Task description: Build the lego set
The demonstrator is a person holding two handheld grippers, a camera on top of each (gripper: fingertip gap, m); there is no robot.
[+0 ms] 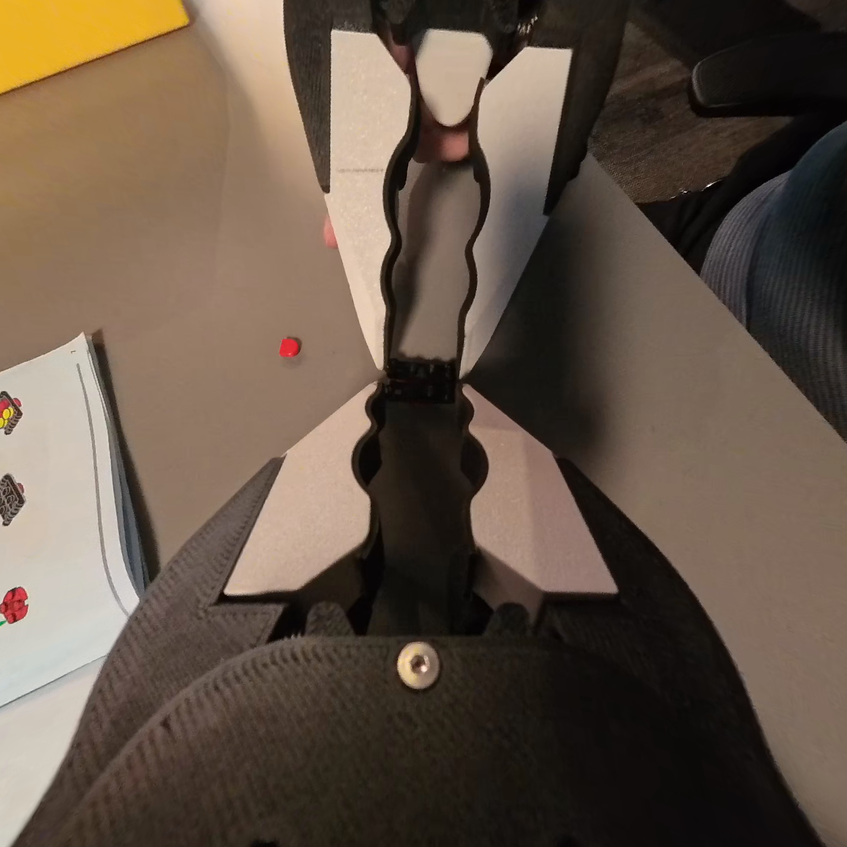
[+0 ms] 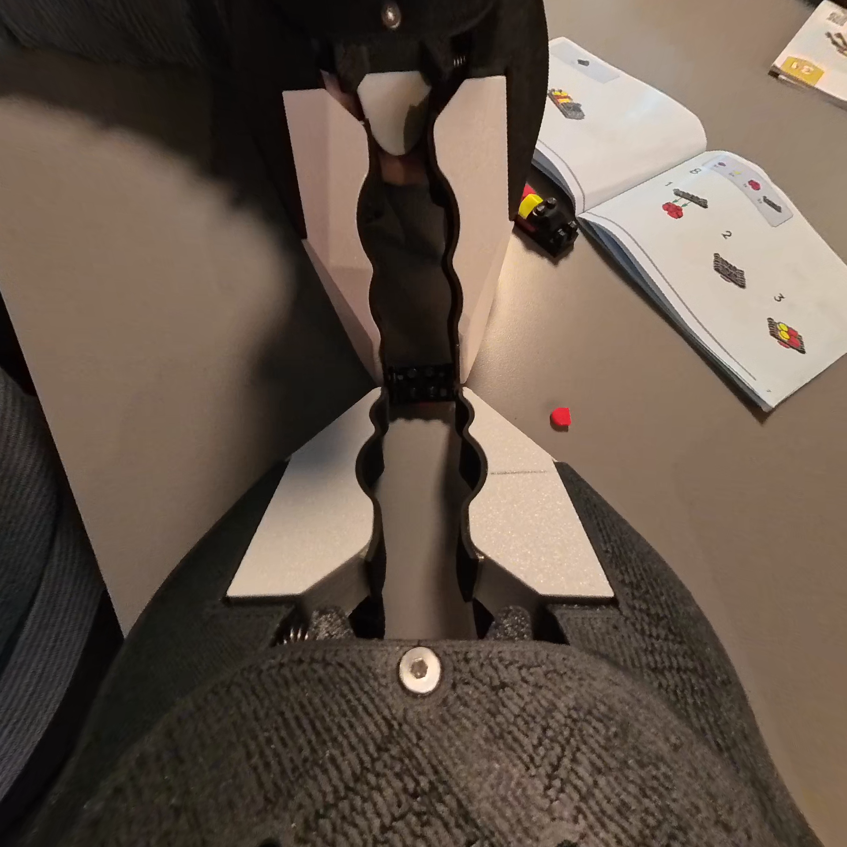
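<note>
Between both grippers' fingers (image 1: 380, 403), black plates (image 1: 420, 381)

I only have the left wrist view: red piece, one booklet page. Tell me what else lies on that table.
Observer: A partly built model, black with yellow and red parts, sits beside the booklet, partly hidden by the left gripper.
Operator: Describe the booklet properly.
Observer: The open booklet lies flat, showing two pages of pictured build steps.
Operator: Report anything beyond it.
Observer: A second booklet lies farther off, at the top right corner of the right wrist view.
</note>
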